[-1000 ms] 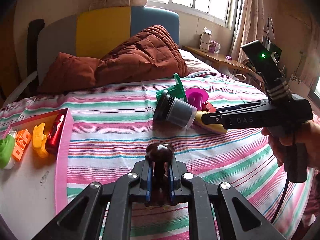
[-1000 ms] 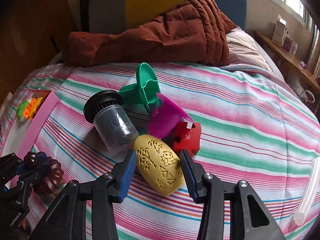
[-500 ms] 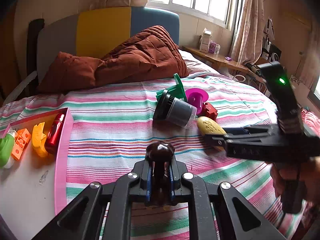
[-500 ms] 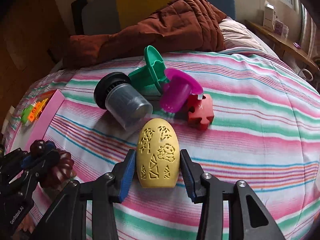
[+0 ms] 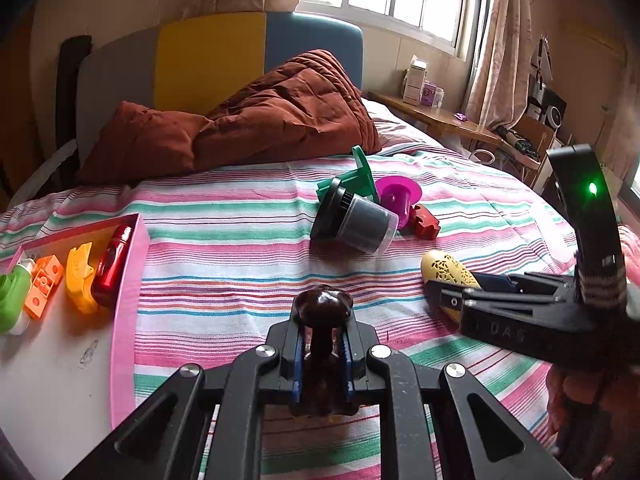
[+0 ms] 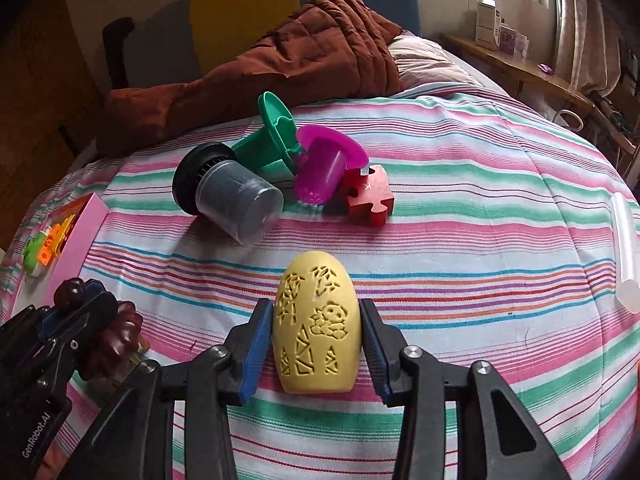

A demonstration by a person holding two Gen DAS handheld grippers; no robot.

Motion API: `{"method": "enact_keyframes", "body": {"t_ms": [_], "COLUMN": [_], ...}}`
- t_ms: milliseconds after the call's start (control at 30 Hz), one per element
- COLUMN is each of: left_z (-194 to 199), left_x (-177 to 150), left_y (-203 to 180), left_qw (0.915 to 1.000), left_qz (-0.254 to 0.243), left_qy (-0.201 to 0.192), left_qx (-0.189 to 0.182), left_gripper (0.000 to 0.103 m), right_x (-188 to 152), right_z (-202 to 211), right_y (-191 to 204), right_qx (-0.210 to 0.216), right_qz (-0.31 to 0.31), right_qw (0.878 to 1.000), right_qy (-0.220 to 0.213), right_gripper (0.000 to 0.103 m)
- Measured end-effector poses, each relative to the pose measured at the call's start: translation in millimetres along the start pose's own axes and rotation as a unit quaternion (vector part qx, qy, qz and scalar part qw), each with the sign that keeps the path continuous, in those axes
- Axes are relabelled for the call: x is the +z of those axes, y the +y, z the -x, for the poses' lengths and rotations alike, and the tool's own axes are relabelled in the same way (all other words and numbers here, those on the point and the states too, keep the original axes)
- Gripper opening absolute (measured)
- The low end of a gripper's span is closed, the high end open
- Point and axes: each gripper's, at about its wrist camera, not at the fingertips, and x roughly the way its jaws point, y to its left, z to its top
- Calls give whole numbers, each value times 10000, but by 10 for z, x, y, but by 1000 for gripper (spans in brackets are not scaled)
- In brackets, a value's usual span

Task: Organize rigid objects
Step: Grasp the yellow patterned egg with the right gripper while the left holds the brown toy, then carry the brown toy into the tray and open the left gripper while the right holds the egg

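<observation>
My left gripper (image 5: 322,354) is shut on a dark brown knobbed piece (image 5: 323,306), held above the striped bed; it also shows in the right wrist view (image 6: 116,338). My right gripper (image 6: 316,342) is shut on a yellow carved egg (image 6: 316,328), lifted off the bed; the egg also shows in the left wrist view (image 5: 444,270). A pink-rimmed tray (image 5: 128,280) at the left holds a red bottle (image 5: 112,264), a yellow piece (image 5: 80,276), an orange block (image 5: 42,286) and a green piece (image 5: 12,300).
A dark cup (image 6: 232,204), a green funnel-like piece (image 6: 272,132), a magenta cup (image 6: 324,168) and a red puzzle piece (image 6: 370,196) lie clustered mid-bed. A brown quilt (image 5: 260,120) lies at the headboard. A wooden shelf (image 5: 440,120) stands at the right.
My right gripper has closed on the yellow egg, lifted it and drawn it back from the cluster toward the near side. My left gripper has stayed still with the brown piece.
</observation>
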Motion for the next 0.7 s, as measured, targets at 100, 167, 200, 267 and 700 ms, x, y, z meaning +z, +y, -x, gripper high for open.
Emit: {"method": "enact_keyframes", "body": {"t_ms": [100, 167, 200, 267, 700], "left_z": [-9, -26, -54, -120, 15], "left_x": [14, 31, 44, 64, 71], "left_y": [-6, -6, -8, 10, -53], "left_qw": [10000, 9999, 9998, 9992, 9995], "left_qz": [-16, 19, 30, 150, 62], "left_qy": [33, 72, 148, 354, 315], "left_qx": [25, 69, 102, 130, -72], "left_gripper": [17, 22, 27, 45, 23], "right_x": [-158, -204, -221, -246, -277], "right_z": [40, 68, 79, 95, 95], "right_y": [97, 163, 168, 164, 154], "right_qx": [-330, -458, -468, -484, -453], "right_qz": [191, 230, 202, 179, 127], "right_qw": [9989, 9982, 9982, 9980, 9977], "right_qy": [-267, -311, -325, -371, -478], "right_gripper": [42, 42, 42, 42, 41]}}
